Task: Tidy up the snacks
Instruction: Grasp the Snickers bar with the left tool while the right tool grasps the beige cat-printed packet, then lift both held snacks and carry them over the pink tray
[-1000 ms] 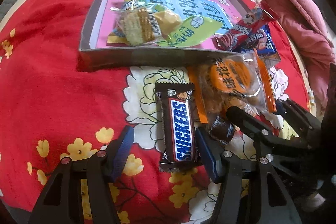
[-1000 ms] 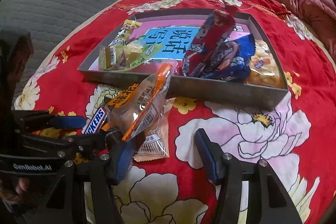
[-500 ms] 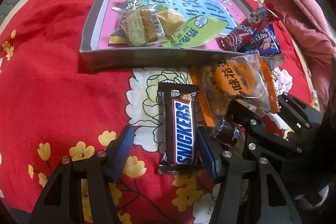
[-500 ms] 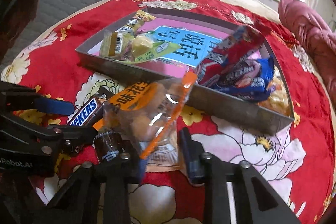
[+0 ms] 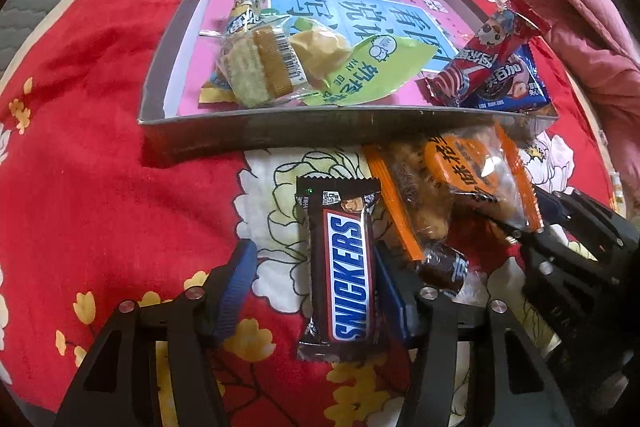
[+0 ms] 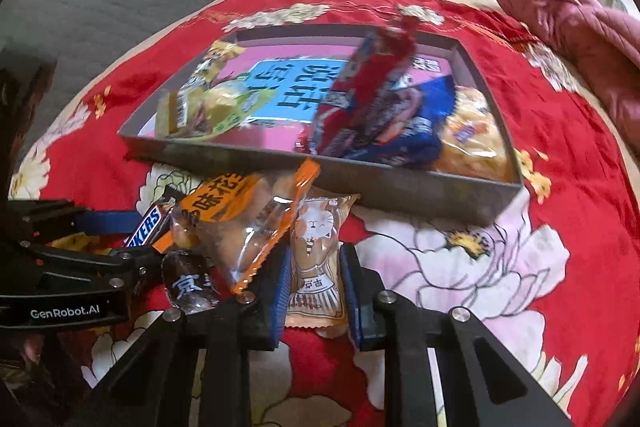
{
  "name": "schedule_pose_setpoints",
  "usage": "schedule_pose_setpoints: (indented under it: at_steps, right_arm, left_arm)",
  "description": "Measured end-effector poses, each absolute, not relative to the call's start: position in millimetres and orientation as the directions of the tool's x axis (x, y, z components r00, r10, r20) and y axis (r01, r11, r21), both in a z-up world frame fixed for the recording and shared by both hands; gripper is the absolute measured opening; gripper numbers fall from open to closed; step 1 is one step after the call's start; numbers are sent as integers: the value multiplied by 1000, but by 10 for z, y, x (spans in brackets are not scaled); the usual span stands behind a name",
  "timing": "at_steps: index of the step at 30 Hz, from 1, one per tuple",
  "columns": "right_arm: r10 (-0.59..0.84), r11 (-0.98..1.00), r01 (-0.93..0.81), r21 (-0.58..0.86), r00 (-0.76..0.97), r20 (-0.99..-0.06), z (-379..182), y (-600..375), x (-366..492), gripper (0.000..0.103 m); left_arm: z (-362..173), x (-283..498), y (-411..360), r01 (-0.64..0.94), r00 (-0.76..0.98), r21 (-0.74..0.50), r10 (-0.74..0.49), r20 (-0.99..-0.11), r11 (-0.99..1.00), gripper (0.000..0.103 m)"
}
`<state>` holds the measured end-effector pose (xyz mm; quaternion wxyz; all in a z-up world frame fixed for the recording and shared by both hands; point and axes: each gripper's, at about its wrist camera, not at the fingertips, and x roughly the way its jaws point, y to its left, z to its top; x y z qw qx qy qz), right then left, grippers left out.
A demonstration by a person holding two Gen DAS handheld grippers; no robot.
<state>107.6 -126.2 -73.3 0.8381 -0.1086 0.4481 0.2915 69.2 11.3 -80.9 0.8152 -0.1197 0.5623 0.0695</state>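
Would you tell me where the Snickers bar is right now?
In the left wrist view, the Snickers bar lies on the red cloth between the left gripper fingers, outside the tray.

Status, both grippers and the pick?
Left gripper has just been closing around Snickers, not yet pinched. Right gripper just closed on cat packet. Orange bag overlaps packet's left edge.

surface: red floral bedspread (image 5: 100, 131) | on it: grey tray (image 5: 256, 131), Snickers bar (image 5: 348, 279), cat-print packet (image 6: 316, 267)

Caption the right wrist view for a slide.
Right gripper, jaws just closed on a cat-print packet, beside an orange snack bag in front of the snack tray.
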Motion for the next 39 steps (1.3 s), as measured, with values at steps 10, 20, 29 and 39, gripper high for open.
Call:
schedule_pose_setpoints:
  at_steps: [10, 20, 29, 39]
  right_arm:
    - [421, 837, -522, 166, 419, -805, -682, -1507, 1147, 24]
    - [447, 833, -517, 198, 418, -791, -601, -1585, 1096, 24]
    - [486, 818, -530, 224, 428, -762, -476, -1615, 1049, 24]
    - [533, 795, -552, 251, 440, -722, -358, -1603, 1024, 24]
  left_arm:
    - [-762, 627, 352, -282, 377, -173, -57, -924, 944, 29]
    - [-584, 510, 395, -249, 419, -211, -92, -903, 945, 29]
    - [-355, 411, 306, -216, 460, -199, -80, -884, 956, 29]
    - [-231, 407, 283, -218, 479, -185, -60, -876, 958, 29]
